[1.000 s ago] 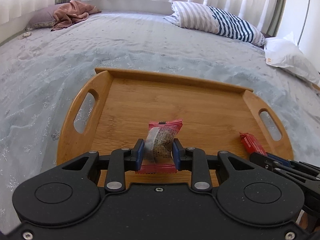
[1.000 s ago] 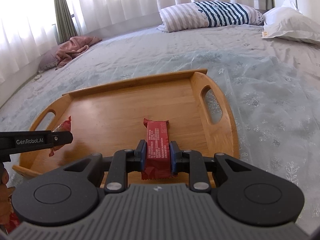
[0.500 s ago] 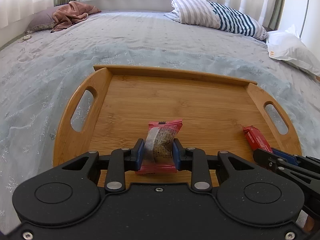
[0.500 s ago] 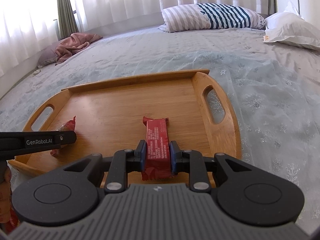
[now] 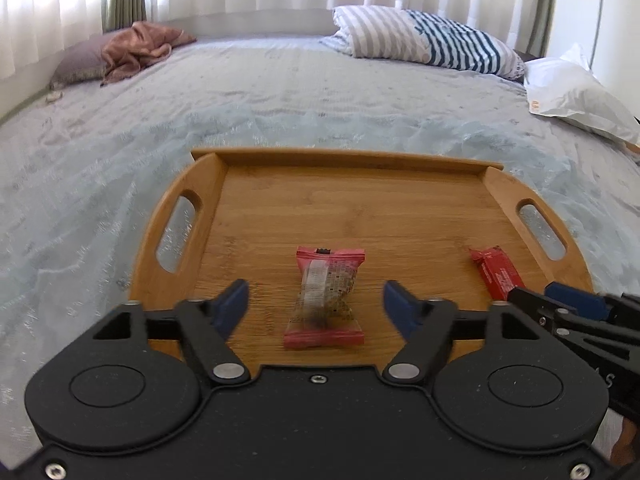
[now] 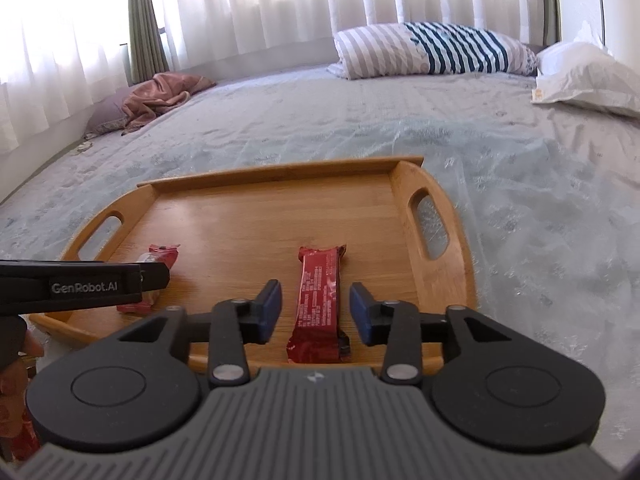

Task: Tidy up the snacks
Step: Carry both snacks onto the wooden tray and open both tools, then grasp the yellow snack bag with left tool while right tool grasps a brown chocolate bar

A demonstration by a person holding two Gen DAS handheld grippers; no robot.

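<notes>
While its jaws are opening, the left gripper [image 5: 316, 304] stands wide, its blue pads [image 5: 232, 304] clear of the pink-ended snack packet [image 5: 325, 300] lying flat between them on the wooden tray [image 5: 360, 208]. The right gripper [image 6: 315, 312] is likewise opening, its pads [image 6: 269, 312] a little off either side of the red snack bar [image 6: 320, 304], which lies lengthwise on the tray floor near the right handle slot [image 6: 430, 224]. Print on both wrappers is too blurred to read. Each gripper's body hides the tray's near edge. Beyond lies a grey bedspread [image 5: 280, 100] with a striped pillow [image 5: 428, 42], a white pillow [image 5: 576, 96] cut off at the frame edge, and crumpled pink cloth [image 5: 136, 46].
</notes>
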